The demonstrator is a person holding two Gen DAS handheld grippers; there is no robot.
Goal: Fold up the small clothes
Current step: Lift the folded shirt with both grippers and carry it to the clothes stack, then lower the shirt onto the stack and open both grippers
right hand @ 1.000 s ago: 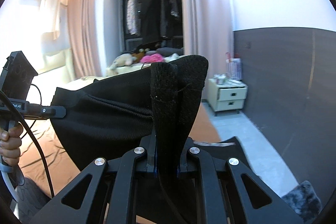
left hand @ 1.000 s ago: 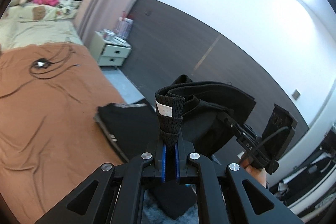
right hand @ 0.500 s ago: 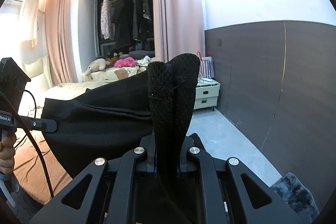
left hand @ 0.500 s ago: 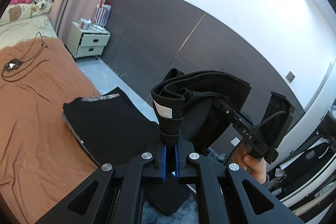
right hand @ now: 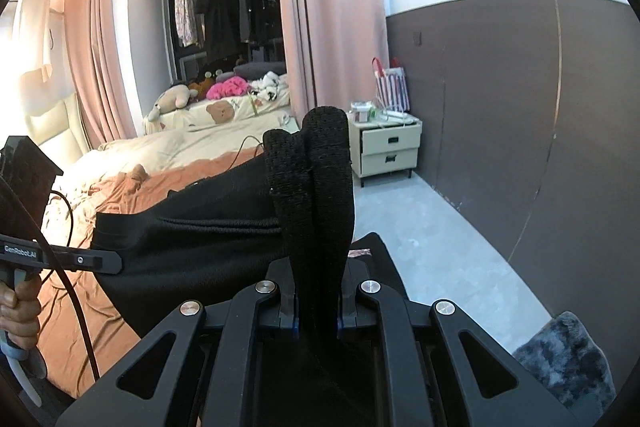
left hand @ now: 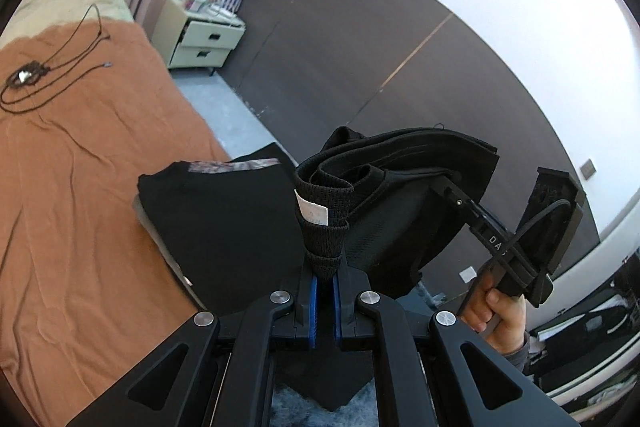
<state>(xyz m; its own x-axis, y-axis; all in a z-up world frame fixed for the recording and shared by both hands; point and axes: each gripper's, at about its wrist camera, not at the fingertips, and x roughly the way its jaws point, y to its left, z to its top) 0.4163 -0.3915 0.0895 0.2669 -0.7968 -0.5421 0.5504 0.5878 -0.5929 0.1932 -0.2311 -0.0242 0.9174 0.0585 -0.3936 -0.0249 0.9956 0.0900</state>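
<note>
Two claws hold one black garment (left hand: 404,195) between them, above the bed's right edge. Left claw (left hand: 324,281): jaws closed on a bunched, ribbed band of the garment, which rises out of the blue pads (left hand: 313,301) and carries a white label (left hand: 312,213). Right claw (right hand: 318,307): jaws closed on the opposite end of the same band, a thick folded roll of knit fabric standing upright from the pads. Between the two grips the cloth hangs as a slack, doubled panel.

In the left wrist view the right claw's body appears at the right, its handle wrapped by a hand (left hand: 496,311). In the right wrist view the left claw's body enters from the left edge, with a hand (right hand: 20,311) on its handle and a black cable looping below.

A folded black pile (left hand: 224,219) lies on the brown bedspread (left hand: 80,207) at the bed's right edge, directly beyond and below the held garment; a patterned strip shows along its far edge, and a grey layer shows under its left side. A black cord (left hand: 48,67) lies coiled on the bedspread towards the bed's far left. Soft toys (right hand: 216,91) rest at the bed's far end. A white nightstand (right hand: 388,143) stands on the floor beside the bed, against the dark wall panel. A grey rug (right hand: 564,359) lies on the floor at the near right.
</note>
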